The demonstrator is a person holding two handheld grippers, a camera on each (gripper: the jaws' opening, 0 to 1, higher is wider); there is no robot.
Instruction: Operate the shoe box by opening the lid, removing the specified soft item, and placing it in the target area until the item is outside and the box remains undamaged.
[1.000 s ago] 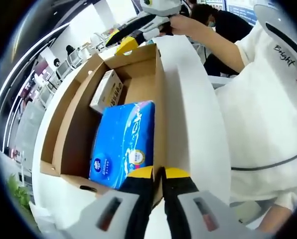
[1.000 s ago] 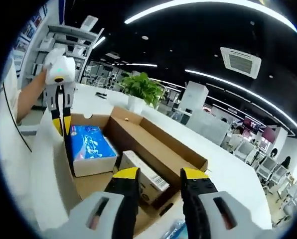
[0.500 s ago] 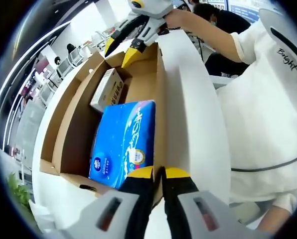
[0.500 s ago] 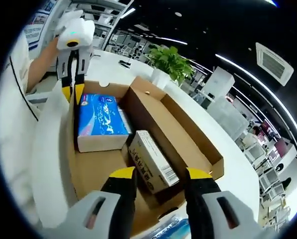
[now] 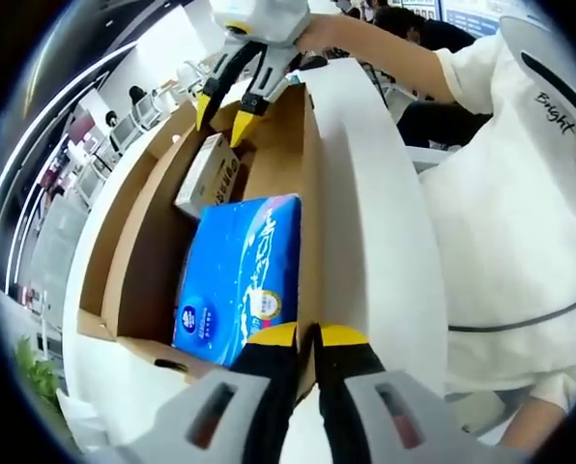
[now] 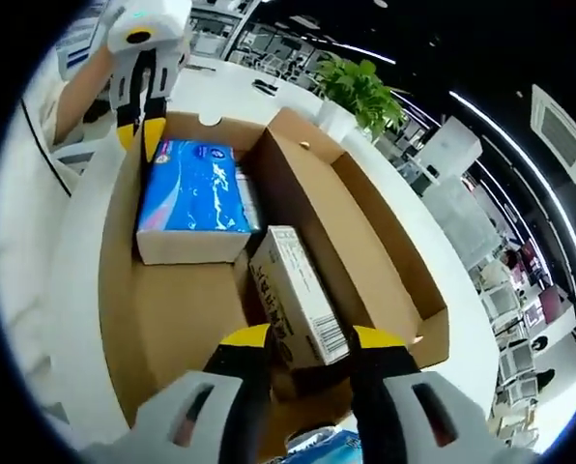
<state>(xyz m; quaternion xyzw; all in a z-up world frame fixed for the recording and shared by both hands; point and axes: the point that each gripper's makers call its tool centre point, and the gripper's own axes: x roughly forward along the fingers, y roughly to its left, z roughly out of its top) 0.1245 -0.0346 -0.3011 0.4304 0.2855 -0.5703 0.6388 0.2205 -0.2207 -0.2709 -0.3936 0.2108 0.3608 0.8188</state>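
Cardboard box (image 6: 385, 261) open — left claw (image 5: 305, 335) seemingly pinching its wall, right claw (image 6: 309, 337) spread above the carton (image 6: 296, 295).

A plain brown cardboard shoe box (image 6: 385, 261) sits on the glossy white counter (image 5: 370, 222). Inside lie a bright blue soft tissue pack (image 5: 238, 275) with white script and a round gold-and-white badge, and a small beige carton (image 6: 298, 309) with a black barcode. Each black claw (image 5: 307, 336) (image 6: 305, 336) is yellow-tipped. A green leafy plant (image 6: 358, 85) stands at the counter's far edge.
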